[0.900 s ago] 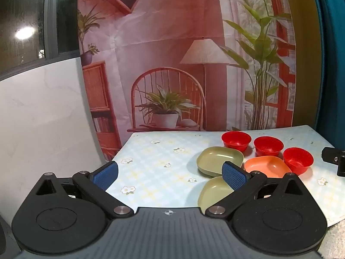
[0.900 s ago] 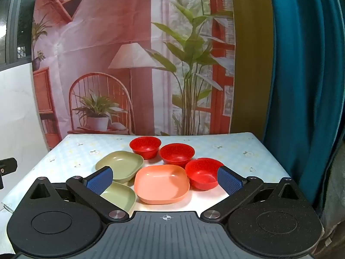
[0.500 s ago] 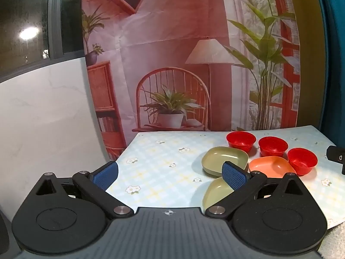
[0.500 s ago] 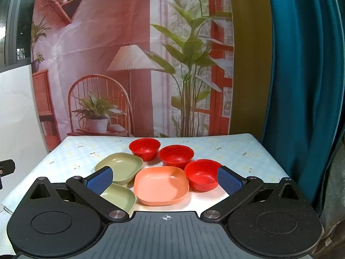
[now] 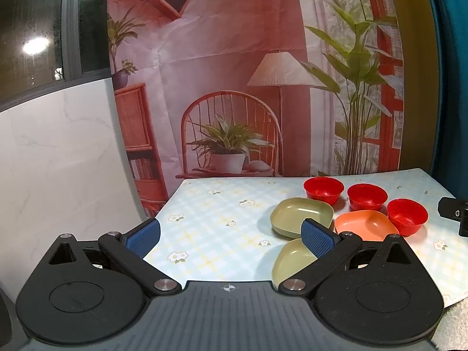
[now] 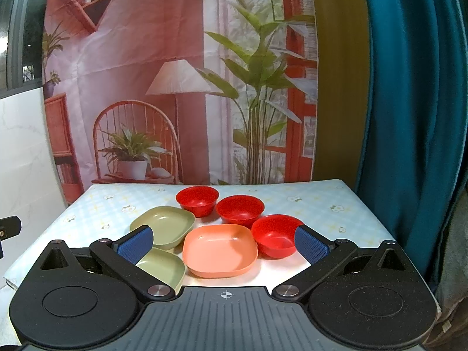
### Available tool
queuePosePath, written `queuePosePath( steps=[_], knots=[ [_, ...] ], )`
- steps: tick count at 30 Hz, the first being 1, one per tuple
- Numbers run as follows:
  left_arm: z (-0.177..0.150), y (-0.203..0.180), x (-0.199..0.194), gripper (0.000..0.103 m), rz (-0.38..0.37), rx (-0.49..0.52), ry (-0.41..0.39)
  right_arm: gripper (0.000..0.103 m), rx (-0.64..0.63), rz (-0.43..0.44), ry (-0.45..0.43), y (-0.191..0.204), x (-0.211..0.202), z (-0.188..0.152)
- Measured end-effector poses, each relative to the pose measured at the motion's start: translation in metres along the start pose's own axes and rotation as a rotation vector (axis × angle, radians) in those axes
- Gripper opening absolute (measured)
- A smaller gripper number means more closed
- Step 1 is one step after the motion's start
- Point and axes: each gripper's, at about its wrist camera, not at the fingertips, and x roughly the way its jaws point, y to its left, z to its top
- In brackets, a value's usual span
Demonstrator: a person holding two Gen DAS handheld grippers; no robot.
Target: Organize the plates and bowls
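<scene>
Six plastic dishes sit clustered on the floral checked tabletop (image 6: 321, 204): three round red bowls (image 6: 240, 210) at the far side, two squarish olive-green plates (image 6: 163, 225) on the left, one squarish salmon-orange plate (image 6: 220, 250) nearest. Both the left claw (image 5: 231, 235) and right claw (image 6: 223, 244) hover with jaws apart, holding nothing. Since the earlier frames the left view has swung slightly left, the dishes sliding rightward; nothing on the tabletop has moved.

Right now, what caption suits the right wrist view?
Open fingers hover before three red bowls, two green plates and one salmon plate.

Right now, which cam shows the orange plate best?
Right wrist: the orange plate sits whole and central between the open fingers. Left wrist shows it smaller, off to the right, its near edge cut by the finger linkage.
</scene>
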Motion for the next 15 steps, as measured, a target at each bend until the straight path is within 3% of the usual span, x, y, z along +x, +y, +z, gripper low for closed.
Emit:
queuePosePath(
  steps=[15],
  knots=[
    [0.0018,0.0002,-0.0013,0.103,-0.007,0.0,-0.005,0.103,-0.002,-0.001,0.003,-0.0008,0.0006,0.001]
  ],
)
